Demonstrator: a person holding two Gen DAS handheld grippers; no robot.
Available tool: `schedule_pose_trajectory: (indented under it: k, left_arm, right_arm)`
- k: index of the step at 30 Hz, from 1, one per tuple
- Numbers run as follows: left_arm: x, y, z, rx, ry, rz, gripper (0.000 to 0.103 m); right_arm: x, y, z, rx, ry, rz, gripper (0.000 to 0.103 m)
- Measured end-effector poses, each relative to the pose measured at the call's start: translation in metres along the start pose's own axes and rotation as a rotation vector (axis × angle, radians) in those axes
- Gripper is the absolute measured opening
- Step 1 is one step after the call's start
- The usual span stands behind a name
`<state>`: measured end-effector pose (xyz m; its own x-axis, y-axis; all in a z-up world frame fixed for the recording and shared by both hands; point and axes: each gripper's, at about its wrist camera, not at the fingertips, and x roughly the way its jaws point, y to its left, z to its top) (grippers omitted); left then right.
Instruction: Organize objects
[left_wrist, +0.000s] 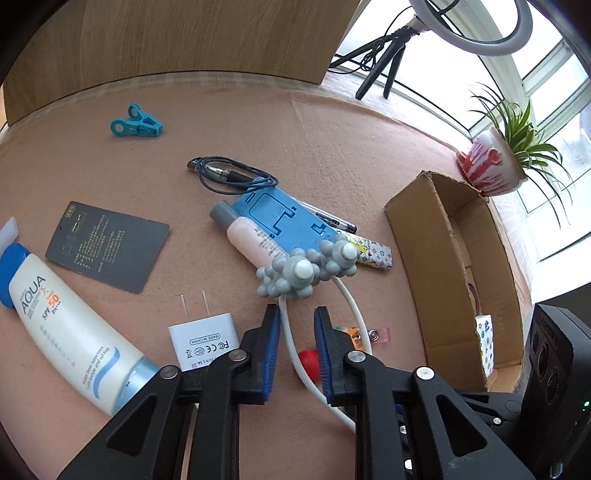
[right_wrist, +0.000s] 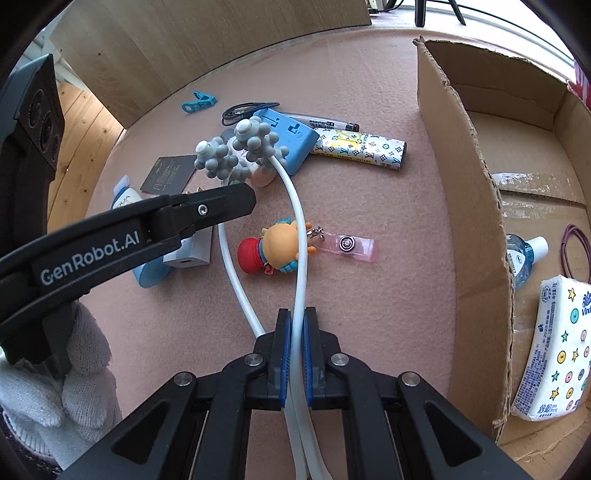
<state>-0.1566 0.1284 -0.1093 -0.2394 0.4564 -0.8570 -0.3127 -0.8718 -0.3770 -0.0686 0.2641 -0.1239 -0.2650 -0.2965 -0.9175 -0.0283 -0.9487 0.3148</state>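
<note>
A massager with two grey knobbly heads (left_wrist: 306, 273) and a white U-shaped handle (right_wrist: 300, 221) hangs over the pink table mat. My right gripper (right_wrist: 297, 317) is shut on the handle near its bend, and both prongs run forward to the heads (right_wrist: 240, 147). My left gripper (left_wrist: 296, 314) is open, its blue pads on either side of one white prong (left_wrist: 287, 332) just below the heads. A cardboard box (right_wrist: 476, 221) stands open to the right.
The box holds a tissue pack (right_wrist: 557, 350), a small bottle (right_wrist: 524, 254) and a rubber band (right_wrist: 576, 251). On the mat lie a toy figure (right_wrist: 273, 251), sunscreen tube (left_wrist: 66, 325), charger (left_wrist: 203, 343), black card (left_wrist: 107, 245), blue clip (left_wrist: 136, 123), cable (left_wrist: 232, 177) and blue stand (left_wrist: 284, 221).
</note>
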Motion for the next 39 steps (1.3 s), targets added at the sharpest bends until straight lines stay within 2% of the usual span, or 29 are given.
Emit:
schedule_pose_trajectory:
  k: [5, 14, 21, 32, 39]
  left_arm:
    - [0.003, 0.004, -0.006, -0.012, 0.010, -0.014, 0.012]
    - [-0.012, 0.003, -0.009, -0.012, -0.014, -0.039, 0.008]
    - [-0.042, -0.010, -0.002, 0.000, -0.072, -0.069, 0.008]
    - [-0.067, -0.068, 0.027, 0.049, -0.135, -0.153, 0.008]
    - [-0.059, -0.120, 0.042, 0.108, -0.139, -0.196, 0.008]
  right_arm:
    - [-0.001, -0.001, -0.002, 0.002, -0.001, 0.003, 0.006]
    - [-0.007, -0.001, -0.006, 0.038, -0.010, 0.041, 0.005]
    - [-0.039, -0.001, -0.001, 0.063, -0.065, 0.099, 0.005]
    - [-0.103, -0.027, 0.008, 0.123, -0.165, 0.143, 0.005]
    - [-0.137, -0.064, 0.011, 0.158, -0.215, 0.111, 0.005]
